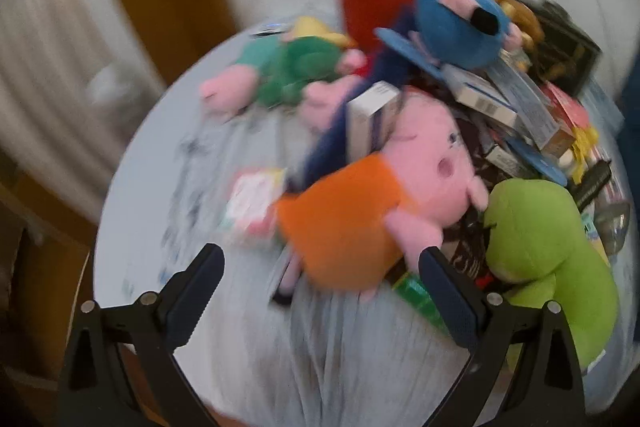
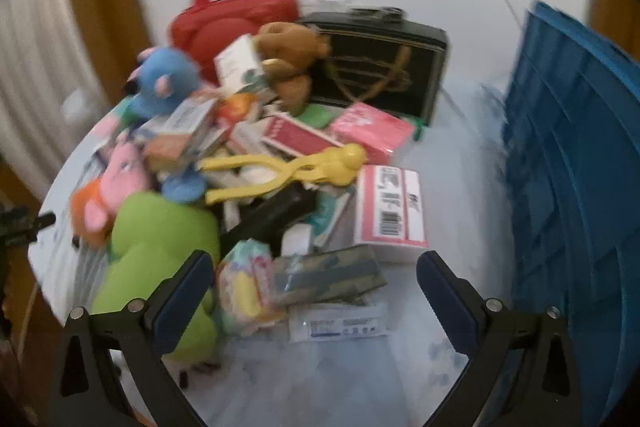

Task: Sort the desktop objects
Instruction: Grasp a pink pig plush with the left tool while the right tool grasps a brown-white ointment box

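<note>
A pile of toys and boxes covers a round white table. In the left wrist view my left gripper is open and empty, just in front of a pink pig plush in an orange dress. A green plush, a blue plush and a pig plush in green lie around it. In the right wrist view my right gripper is open and empty above a camouflage pouch and a colourful packet. Yellow plastic tongs lie mid-pile.
A red bag and a black case stand at the back of the table. A blue crate stands at the right. A brown teddy, pink boxes and a barcoded box lie in the pile. Both views are blurred.
</note>
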Motion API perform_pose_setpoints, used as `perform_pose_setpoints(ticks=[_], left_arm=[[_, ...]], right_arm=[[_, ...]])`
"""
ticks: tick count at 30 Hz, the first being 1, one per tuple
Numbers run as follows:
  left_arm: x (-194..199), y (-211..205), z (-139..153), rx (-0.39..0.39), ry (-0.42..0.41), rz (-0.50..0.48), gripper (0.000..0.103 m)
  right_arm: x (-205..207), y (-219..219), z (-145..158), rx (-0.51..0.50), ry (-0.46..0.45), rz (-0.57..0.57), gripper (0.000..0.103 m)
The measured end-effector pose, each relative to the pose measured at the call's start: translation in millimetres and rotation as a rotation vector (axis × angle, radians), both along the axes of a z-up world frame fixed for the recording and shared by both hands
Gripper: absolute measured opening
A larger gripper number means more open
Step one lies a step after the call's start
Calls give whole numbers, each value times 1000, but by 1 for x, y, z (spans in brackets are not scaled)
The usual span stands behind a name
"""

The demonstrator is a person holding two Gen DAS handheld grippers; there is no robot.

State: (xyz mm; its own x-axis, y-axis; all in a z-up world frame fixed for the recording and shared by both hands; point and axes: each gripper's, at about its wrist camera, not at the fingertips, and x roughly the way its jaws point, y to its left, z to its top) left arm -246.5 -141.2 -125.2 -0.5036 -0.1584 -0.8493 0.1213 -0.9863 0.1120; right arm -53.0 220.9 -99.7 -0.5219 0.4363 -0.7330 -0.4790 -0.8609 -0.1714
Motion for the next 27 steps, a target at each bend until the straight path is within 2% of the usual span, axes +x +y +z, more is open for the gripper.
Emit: perform_pose_setpoints(ticks=[6, 8, 13, 14, 15, 18, 22, 25, 27], left_arm=[[-71, 22, -45, -51, -167, -258, 100], [-84, 27, -60, -68, -210, -298, 100], [-99, 37, -85, 48, -266, -403, 100], [-99, 39, -87, 59, -270, -414, 92], [-99, 40, -89, 82, -271, -427, 82], [-90, 39, -77, 107, -226, -433, 67], [-76, 24, -45, 165, -133, -381, 60], [-77, 13, -24, 160, -54, -343, 60], [-86, 7, -18, 167, -38, -312, 60]], right_arm=[[-6, 14, -6, -29, -3, -187, 103], [-8, 14, -8, -41, -13, -212, 103], [-31, 1, -7, -54, -22, -210, 103], [-40, -3, -7, -60, -20, -199, 103], [-49, -6, -8, -72, -20, -187, 103], [-83, -14, -12, -114, -34, -150, 103], [-128, -23, -21, -145, -47, -100, 101], [-160, -28, -32, -180, -68, -77, 93], [-178, -28, -39, -216, -73, -63, 93]])
